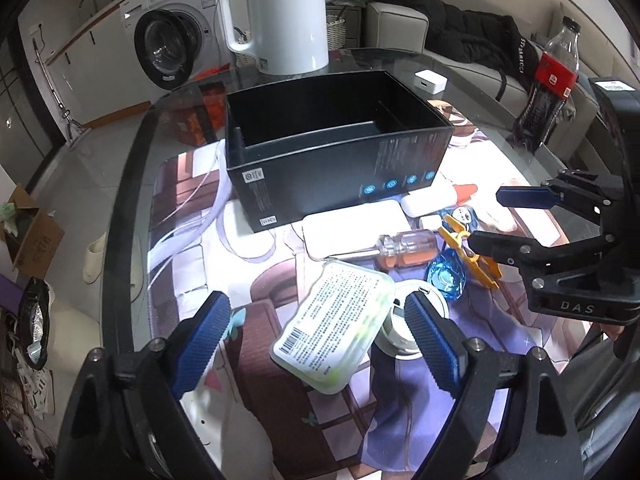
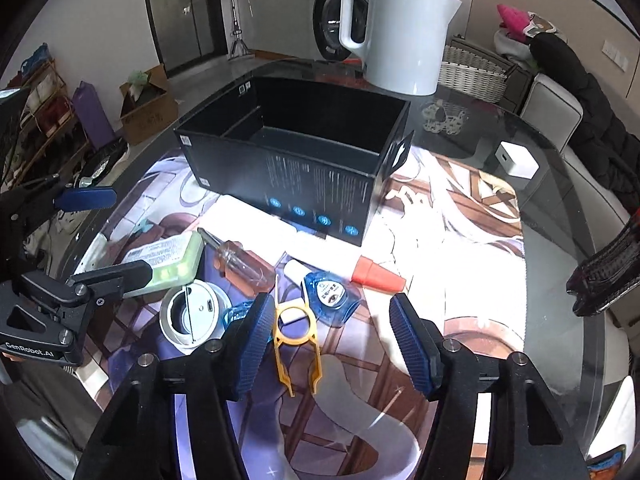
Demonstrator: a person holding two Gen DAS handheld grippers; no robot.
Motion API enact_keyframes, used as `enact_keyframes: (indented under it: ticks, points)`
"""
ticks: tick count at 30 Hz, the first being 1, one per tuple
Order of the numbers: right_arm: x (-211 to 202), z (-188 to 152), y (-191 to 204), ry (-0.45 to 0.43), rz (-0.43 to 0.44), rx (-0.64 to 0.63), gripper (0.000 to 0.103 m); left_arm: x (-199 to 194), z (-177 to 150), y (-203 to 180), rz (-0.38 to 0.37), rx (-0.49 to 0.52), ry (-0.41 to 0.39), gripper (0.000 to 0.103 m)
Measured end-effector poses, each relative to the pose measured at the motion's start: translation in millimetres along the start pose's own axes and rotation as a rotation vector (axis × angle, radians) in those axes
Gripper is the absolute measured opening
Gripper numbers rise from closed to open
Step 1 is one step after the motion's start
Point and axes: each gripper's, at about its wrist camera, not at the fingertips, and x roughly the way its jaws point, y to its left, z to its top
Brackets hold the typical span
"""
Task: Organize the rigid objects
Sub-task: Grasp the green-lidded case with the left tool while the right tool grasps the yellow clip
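An empty black box (image 1: 336, 148) (image 2: 296, 160) stands on the glass table. In front of it lie a pale green labelled case (image 1: 334, 330) (image 2: 168, 260), a clear screwdriver handle (image 1: 408, 246) (image 2: 240, 260), a yellow plastic tool (image 1: 468, 252) (image 2: 296, 344), a blue tape dispenser (image 1: 446, 276) (image 2: 330, 294), a white round device (image 2: 192, 312) and a white tube with an orange cap (image 2: 376, 274). My left gripper (image 1: 320, 336) is open, its fingers either side of the green case. My right gripper (image 2: 332, 340) is open above the yellow tool.
A white kettle (image 1: 280, 16) (image 2: 400, 32) stands behind the box. A cola bottle (image 1: 548, 84) stands at the right edge, a small white cube (image 2: 516, 164) nearby. A white flat pad (image 1: 356, 228) lies by the box. A printed mat (image 2: 440, 264) covers the table.
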Motion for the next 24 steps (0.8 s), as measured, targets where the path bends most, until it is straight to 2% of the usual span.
enact_keyframes:
  ticks: [6,17,21,24]
  points:
    - [12.6,-6.2,5.0,0.052,0.031,-0.018,0.058,7.3,-4.3,3.1,-0.010,0.016,0.035,0.089]
    - [15.4,-8.2,6.0,0.075,0.043,-0.021,0.056,23.6,-10.9,8.7,-0.042,0.015,0.095,0.088]
    - [18.6,-11.8,6.3,0.092,0.051,-0.029,0.053,23.7,-9.1,10.5,-0.088,0.006,0.103,0.079]
    - [22.6,-14.1,9.4,0.105,0.050,-0.046,0.046,23.0,-8.6,12.1,-0.150,-0.003,0.114,0.064]
